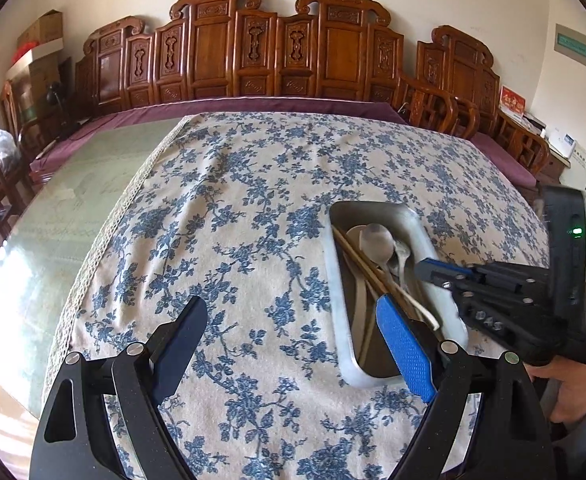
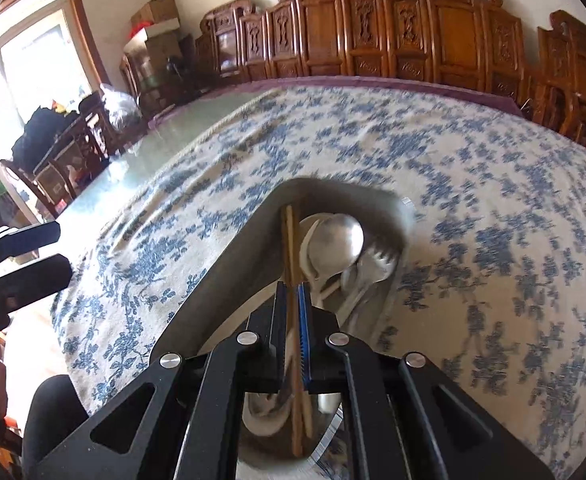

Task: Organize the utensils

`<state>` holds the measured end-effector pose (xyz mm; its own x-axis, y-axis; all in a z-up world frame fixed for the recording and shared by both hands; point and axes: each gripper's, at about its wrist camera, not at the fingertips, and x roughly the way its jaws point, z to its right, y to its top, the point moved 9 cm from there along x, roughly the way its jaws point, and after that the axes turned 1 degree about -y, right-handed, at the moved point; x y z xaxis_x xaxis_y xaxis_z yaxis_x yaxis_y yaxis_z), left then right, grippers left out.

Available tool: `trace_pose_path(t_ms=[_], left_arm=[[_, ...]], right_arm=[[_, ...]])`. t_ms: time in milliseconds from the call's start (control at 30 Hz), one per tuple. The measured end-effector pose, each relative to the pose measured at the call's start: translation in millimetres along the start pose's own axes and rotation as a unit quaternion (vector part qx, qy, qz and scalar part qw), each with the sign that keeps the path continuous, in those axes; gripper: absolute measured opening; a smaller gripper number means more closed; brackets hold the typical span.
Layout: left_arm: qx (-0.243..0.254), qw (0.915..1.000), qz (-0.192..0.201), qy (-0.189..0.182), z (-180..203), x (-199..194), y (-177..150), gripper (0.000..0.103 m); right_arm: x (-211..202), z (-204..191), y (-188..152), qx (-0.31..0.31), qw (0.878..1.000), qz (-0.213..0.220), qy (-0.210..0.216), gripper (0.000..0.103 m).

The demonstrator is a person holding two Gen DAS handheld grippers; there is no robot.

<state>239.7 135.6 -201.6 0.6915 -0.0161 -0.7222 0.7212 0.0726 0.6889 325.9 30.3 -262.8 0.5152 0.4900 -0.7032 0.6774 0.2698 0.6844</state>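
A metal tray (image 1: 437,256) lies on the blue-flowered tablecloth and holds wooden chopsticks (image 1: 367,266), a metal spoon (image 1: 379,240), a fork and white spoons. My left gripper (image 1: 291,324) is open and empty, just left of the tray's near end. My right gripper (image 2: 292,300) is shut on the chopsticks (image 2: 289,236) over the tray (image 2: 249,248). The spoon (image 2: 335,240) and fork (image 2: 377,264) lie beside them. The right gripper also shows in the left wrist view (image 1: 433,270), reaching in from the right.
The flowered tablecloth (image 1: 233,216) covers most of a glass-topped table (image 1: 65,208). Carved wooden chairs (image 1: 277,44) line the far side. The left gripper shows at the left edge of the right wrist view (image 2: 21,256).
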Motion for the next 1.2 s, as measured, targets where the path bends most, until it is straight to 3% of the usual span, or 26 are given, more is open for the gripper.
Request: trace_pose_path(t_ms=[67, 200, 333, 633, 800, 1200], left_arm=[[0.005, 1.0, 0.002, 0.0, 8.4, -3.8, 0.7, 0.086], [0.01, 0.9999, 0.006, -0.01, 26.7, -11.3, 1.3, 0.095], [0.014, 0.9997, 0.003, -0.021, 49.3, -19.8, -1.5, 0.095], [0.04, 0.9985, -0.001, -0.037, 103.8, -42.2, -15.8, 0.095], [0.042, 0.9979, 0.002, -0.049, 125.9, -54.0, -19.9, 0.095], [0.055, 0.997, 0.039, -0.038, 153.2, -98.1, -15.8, 0.095]], right_arm=[[-19.3, 7.6, 0.5, 0.003, 1.0, 0.014, -0.008, 0.011], [-56.1, 21.5, -4.0, 0.012, 0.999, 0.038, -0.025, 0.036], [-93.5, 35.8, -13.6, 0.022, 0.997, 0.055, -0.05, 0.061], [-162.7, 61.0, -35.9, 0.052, 0.99, 0.083, -0.101, 0.094], [-194.4, 72.1, -48.5, 0.068, 0.986, 0.091, -0.126, 0.1], [-254.6, 90.4, -50.5, 0.083, 0.974, 0.13, -0.167, 0.1]])
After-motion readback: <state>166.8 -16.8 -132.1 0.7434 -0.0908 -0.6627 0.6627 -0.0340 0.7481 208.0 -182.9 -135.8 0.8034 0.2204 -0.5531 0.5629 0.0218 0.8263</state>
